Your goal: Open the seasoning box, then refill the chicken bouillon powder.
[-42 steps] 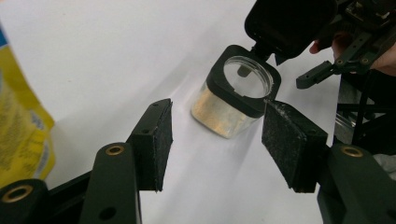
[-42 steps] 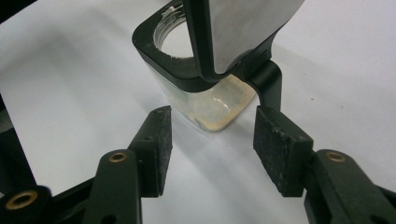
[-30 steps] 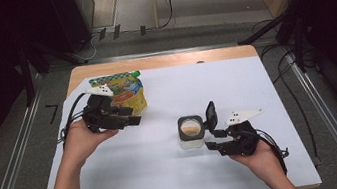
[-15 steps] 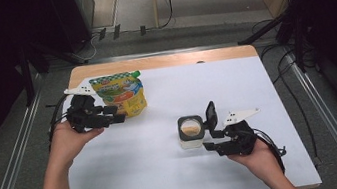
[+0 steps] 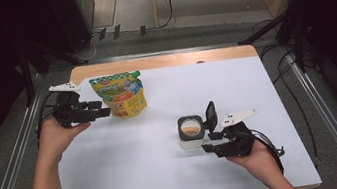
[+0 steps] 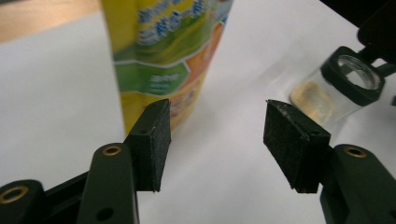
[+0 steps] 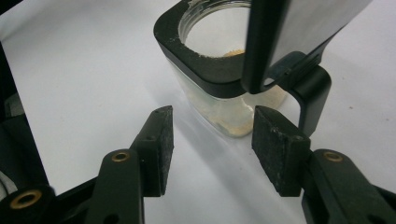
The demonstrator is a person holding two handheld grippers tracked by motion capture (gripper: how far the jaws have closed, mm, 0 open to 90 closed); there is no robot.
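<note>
Yellow pouch (image 5: 120,95) now stands free of the backed-off, widening left tongs (image 5: 103,113); right tongs (image 5: 206,143) released

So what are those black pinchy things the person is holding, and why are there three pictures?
They are grippers: hand-held tools with two black jaws that pinch, like big tweezers. A person holds one in each hand at a white table.

The big picture comes from a camera above the table. There you see the left gripper beside a yellow pouch, and the right gripper next to a small clear jar with its black lid flipped up. The jar has a little pale powder inside.

The other two pictures come from tiny cameras riding on the grippers, looking along their jaws. The left gripper view looks at the pouch, with the jar farther off. The right gripper view looks at the jar up close.

Both grippers are open and hold nothing. The left jaws have just opened a bit wider.
</note>
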